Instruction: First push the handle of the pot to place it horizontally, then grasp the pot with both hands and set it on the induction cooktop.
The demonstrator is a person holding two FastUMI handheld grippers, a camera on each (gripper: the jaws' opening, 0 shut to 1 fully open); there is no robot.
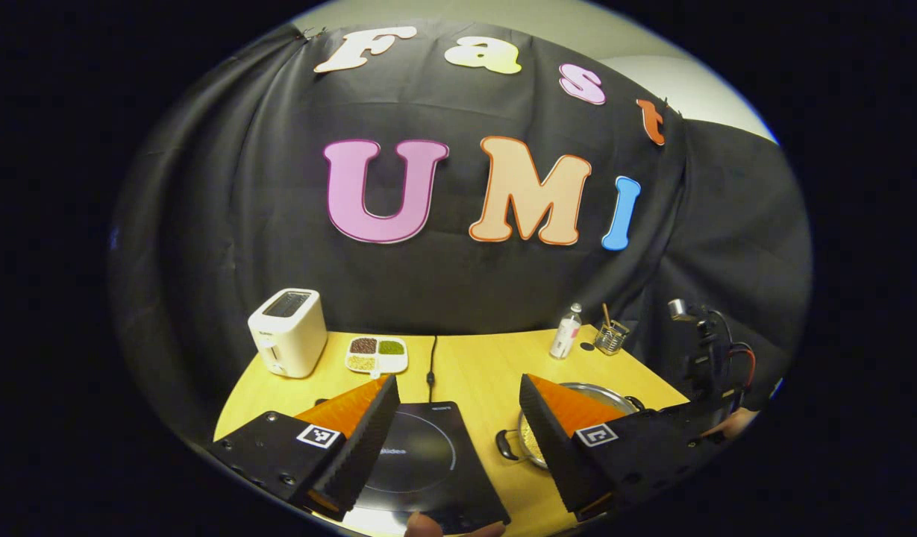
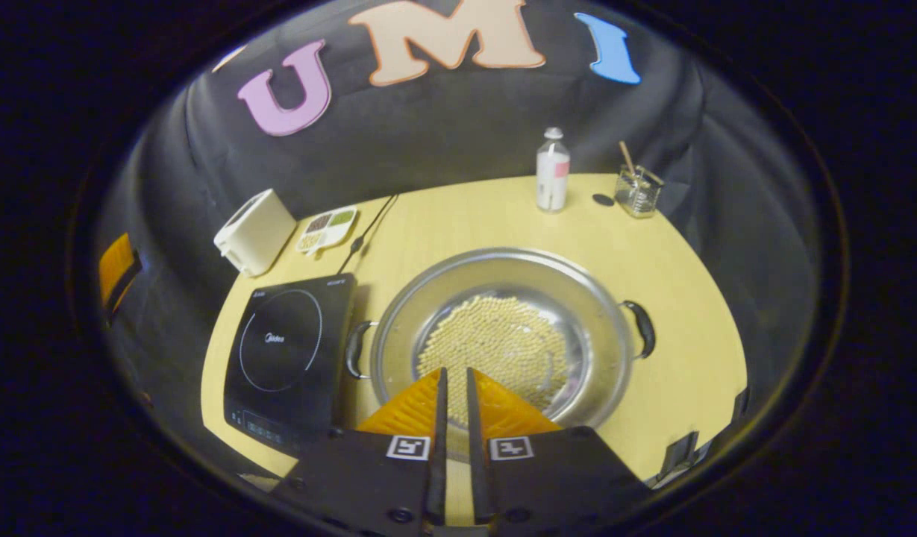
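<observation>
Steel shone from the round pot (image 2: 503, 335) of pale beans on the wooden table (image 2: 682, 246), beside the black induction cooktop (image 2: 290, 350). Over its near rim the right gripper (image 2: 453, 380) hung nearly closed, gripping nothing. The left gripper (image 1: 458, 391) gaped wide above the cooktop, holding nothing.

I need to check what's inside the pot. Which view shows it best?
The right gripper view: the pot lies whole, its small pale beans visible from above. The left gripper view shows part of its rim behind a finger.

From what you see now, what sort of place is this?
Probably a mock kitchen set up in a booth: a wooden table carries an induction cooktop, a toaster and a steel pot of beans.
</observation>
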